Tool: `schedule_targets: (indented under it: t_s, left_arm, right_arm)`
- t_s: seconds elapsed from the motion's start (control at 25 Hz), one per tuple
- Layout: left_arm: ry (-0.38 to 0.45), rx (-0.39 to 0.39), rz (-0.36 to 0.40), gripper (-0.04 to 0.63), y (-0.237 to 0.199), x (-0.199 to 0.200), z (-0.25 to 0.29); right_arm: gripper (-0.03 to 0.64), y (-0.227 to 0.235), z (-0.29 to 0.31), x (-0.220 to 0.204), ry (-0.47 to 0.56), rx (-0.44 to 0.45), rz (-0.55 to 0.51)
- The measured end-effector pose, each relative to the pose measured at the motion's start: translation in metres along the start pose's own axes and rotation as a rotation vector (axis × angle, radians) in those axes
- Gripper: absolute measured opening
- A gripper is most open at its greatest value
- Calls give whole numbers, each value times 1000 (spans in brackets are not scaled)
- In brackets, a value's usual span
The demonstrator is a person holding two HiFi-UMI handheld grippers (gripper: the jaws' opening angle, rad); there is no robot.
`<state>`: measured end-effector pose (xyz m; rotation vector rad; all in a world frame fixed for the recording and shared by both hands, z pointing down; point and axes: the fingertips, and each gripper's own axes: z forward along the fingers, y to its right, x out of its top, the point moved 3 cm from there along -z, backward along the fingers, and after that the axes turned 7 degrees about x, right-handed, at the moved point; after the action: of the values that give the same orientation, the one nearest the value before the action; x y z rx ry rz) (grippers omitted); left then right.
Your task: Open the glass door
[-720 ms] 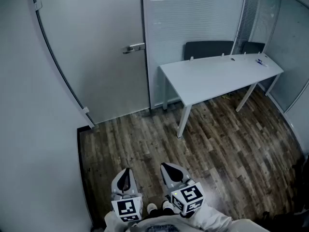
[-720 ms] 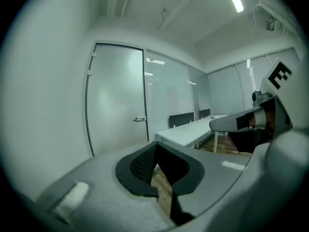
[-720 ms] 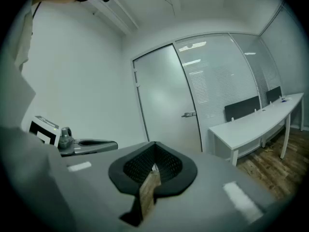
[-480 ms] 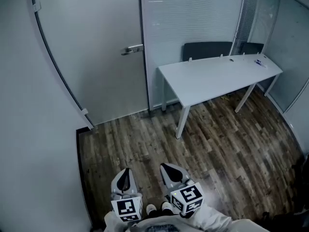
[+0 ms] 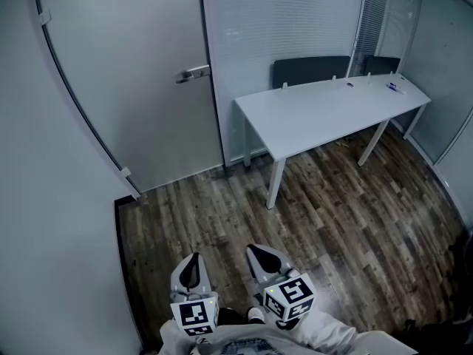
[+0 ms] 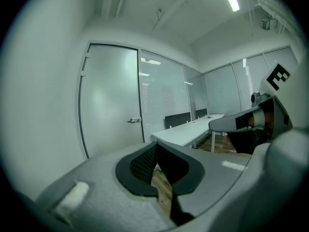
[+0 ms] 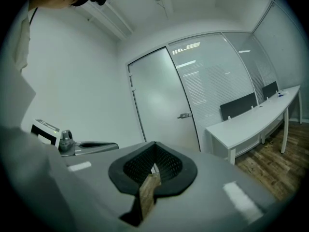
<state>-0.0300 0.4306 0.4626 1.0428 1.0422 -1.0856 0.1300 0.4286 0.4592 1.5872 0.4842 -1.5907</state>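
Note:
The frosted glass door (image 5: pixel 133 87) stands closed at the far left of the room, with a metal lever handle (image 5: pixel 193 73) near its right edge. The left gripper view shows the door (image 6: pixel 111 100) and its handle (image 6: pixel 134 121) well ahead. In the right gripper view the door (image 7: pixel 159 100) and handle (image 7: pixel 184 115) are also distant. My left gripper (image 5: pixel 191 268) and right gripper (image 5: pixel 260 257) are side by side low in the head view, close to my body, a long stretch of floor short of the door. Both are shut with nothing between the jaws.
A white desk (image 5: pixel 325 109) stands right of the door, with dark chairs (image 5: pixel 310 71) behind it. A frosted partition with blinds (image 5: pixel 281 21) adjoins the door. A plain wall (image 5: pixel 44 235) runs along the left. Wood floor (image 5: pixel 222 213) lies between me and the door.
The head view has shifted slightly, so the door and desk sit a little further left in the picture. Both grippers stay low near my body and shut.

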Motion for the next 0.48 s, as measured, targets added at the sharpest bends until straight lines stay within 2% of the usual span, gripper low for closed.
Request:
schedule_targets:
  t_s: [0.2, 0.48]
  left_arm:
    - [-21, 17, -12, 2, -12, -6, 14]
    - [-44, 9, -31, 2, -50, -18, 76]
  right_arm:
    - [6, 3, 17, -2, -22, 10, 4]
    - [6, 16, 83, -1, -56, -4, -3]
